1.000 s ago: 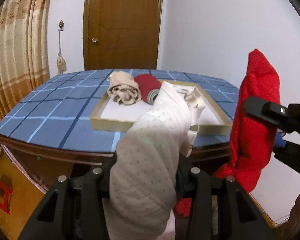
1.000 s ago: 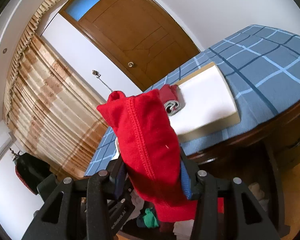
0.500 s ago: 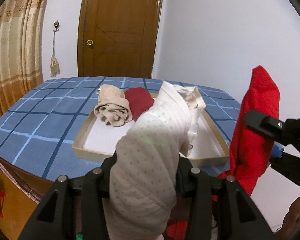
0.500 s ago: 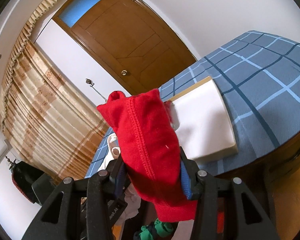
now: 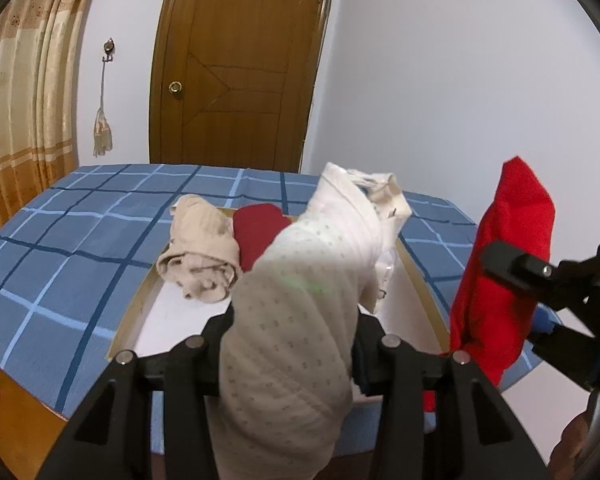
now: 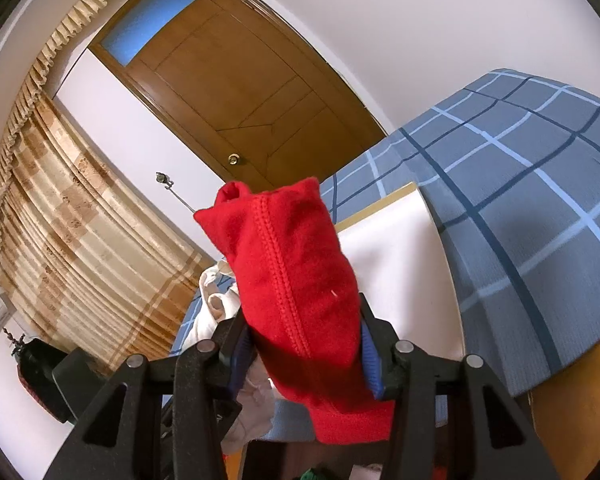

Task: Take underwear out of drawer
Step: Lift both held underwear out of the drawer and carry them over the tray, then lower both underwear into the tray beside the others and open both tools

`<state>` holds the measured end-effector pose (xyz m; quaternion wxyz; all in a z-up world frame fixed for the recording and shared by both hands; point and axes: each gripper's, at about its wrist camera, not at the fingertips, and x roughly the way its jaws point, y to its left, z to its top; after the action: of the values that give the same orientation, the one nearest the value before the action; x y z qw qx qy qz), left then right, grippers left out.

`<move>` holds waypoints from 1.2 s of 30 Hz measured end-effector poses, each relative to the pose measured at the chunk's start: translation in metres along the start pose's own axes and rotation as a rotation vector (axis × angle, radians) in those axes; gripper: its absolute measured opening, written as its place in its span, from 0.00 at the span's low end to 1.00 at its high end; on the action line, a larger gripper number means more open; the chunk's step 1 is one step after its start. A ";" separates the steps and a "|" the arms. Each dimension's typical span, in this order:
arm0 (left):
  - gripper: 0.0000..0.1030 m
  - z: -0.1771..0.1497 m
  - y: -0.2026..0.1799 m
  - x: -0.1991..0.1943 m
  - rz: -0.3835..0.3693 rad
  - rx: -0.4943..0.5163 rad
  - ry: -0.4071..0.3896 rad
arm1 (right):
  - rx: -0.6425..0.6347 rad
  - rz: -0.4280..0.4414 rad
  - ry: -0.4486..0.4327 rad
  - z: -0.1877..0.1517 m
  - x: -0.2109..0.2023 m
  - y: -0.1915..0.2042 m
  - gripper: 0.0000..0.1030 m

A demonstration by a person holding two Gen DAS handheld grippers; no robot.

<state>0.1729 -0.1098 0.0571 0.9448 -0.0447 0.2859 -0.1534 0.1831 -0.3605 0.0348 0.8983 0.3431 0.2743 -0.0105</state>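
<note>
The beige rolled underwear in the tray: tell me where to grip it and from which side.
Grip the beige roll across its thick middle, coming from above with one finger on each long side. It lies on its side in the far left corner of the tray, its open end toward the camera, and it touches the dark red roll on its right, so a sideways approach would likely nudge that neighbour.

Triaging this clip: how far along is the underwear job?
Done: a beige roll and a dark red roll already lie in the tray on the table. In hand: left gripper clamps a white dotted piece; right gripper clamps a red piece. Left: setting both down; the drawer is out of view.
</note>
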 end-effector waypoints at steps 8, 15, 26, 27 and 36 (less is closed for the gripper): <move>0.42 0.020 -0.010 0.030 0.000 -0.009 0.008 | 0.039 -0.025 0.016 0.025 0.030 -0.013 0.47; 0.42 0.035 -0.015 0.069 0.025 -0.047 0.050 | 0.058 -0.071 0.049 0.047 0.066 -0.022 0.47; 0.42 0.048 -0.014 0.121 0.080 -0.096 0.123 | 0.142 -0.097 0.184 0.063 0.128 -0.040 0.47; 0.42 0.049 -0.014 0.124 0.084 -0.094 0.127 | 0.153 -0.101 0.200 0.063 0.135 -0.043 0.47; 0.43 0.056 -0.012 0.162 0.127 -0.108 0.207 | 0.227 -0.115 0.274 0.073 0.178 -0.062 0.47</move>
<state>0.3290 -0.1726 0.0206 0.9144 -0.0613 0.3918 -0.0816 0.3568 -0.4232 -0.0479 0.8060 0.4241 0.4104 -0.0460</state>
